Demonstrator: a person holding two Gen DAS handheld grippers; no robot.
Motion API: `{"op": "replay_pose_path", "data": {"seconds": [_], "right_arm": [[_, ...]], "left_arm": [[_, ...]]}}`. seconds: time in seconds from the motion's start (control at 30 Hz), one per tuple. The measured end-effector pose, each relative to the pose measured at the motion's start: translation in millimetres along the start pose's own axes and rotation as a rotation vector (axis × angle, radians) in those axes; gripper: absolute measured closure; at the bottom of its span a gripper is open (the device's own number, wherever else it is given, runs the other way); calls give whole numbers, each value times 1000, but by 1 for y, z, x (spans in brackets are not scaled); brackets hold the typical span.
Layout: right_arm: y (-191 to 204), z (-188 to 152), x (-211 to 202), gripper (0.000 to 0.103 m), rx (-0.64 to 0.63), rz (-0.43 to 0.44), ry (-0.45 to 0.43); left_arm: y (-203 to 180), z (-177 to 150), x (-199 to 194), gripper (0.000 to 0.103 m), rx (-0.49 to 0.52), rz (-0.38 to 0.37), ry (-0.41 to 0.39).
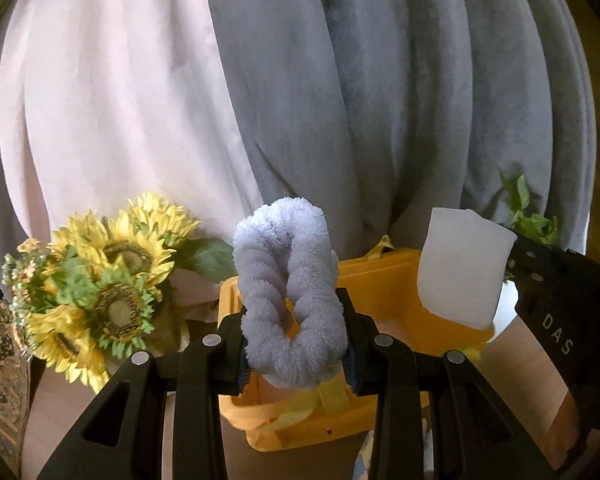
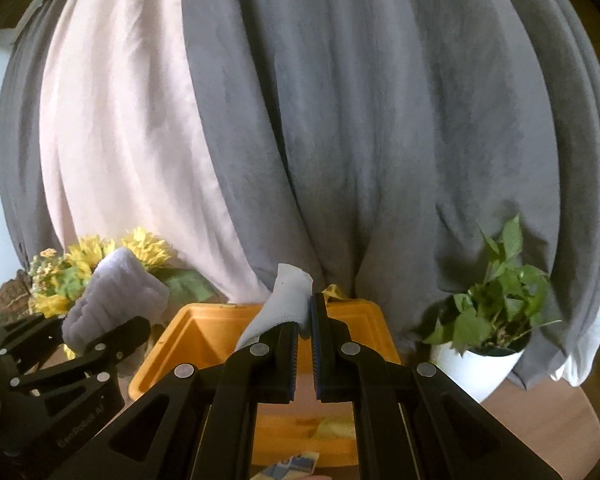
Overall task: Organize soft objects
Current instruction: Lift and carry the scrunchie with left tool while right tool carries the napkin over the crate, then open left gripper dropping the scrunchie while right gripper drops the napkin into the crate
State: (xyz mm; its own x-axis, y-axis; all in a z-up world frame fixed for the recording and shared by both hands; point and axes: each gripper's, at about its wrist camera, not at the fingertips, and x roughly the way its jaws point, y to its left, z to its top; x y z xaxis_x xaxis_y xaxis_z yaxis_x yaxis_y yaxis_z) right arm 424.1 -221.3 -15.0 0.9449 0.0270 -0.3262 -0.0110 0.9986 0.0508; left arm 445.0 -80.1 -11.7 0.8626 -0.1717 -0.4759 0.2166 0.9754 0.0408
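Left claw (image 1: pixel 296 344) is clenched on a fluffy lavender-blue towel twisted into a rope loop (image 1: pixel 290 300), which I hold raised above the open yellow plastic bin (image 1: pixel 396 280). My right claw (image 2: pixel 305 344) pinches a thin, smooth pale-grey sock (image 2: pixel 278 304) by one edge, jaws nearly together, also over the bin; the sock stands up limp from the fingertips. Yellow fabric straps (image 1: pixel 328 396) lie inside the bin, and I cannot make out anything else within. Left of the bin sits a bunch of artificial yellow sunflowers with green leaves (image 1: pixel 100 280). Right of it, a leafy green plant in a white round pot (image 2: pixel 488 332) stands on the pale wooden bench (image 2: pixel 540 412). Behind everything hang heavy grey curtains (image 2: pixel 380 120) and a sheer pinkish-white drape (image 2: pixel 120 140).
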Motion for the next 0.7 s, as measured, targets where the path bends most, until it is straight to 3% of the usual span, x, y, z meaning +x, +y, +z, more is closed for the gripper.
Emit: {"op": "replay_pose_path", "data": {"seconds": [0.33,0.6,0.63,0.67,0.7], "right_arm": [[-5,-9,56,97,-13,9,99],[-12,-22,97,92,-4,6,220],[-13,-24,102,81,-2,-1,236],[-13,-25,105,63,-1,-8,247],[-14,-26,110,55,-8,-21,268]], "left_arm": [[-3,-2,56,67,12,-11,71],[-3,-13,94,52,-2,-8,154],[-3,-15,97,51,-3,-7,161],[-3,-16,100,49,-3,-4,165],[-2,-18,101,47,-1,2,169]]}}
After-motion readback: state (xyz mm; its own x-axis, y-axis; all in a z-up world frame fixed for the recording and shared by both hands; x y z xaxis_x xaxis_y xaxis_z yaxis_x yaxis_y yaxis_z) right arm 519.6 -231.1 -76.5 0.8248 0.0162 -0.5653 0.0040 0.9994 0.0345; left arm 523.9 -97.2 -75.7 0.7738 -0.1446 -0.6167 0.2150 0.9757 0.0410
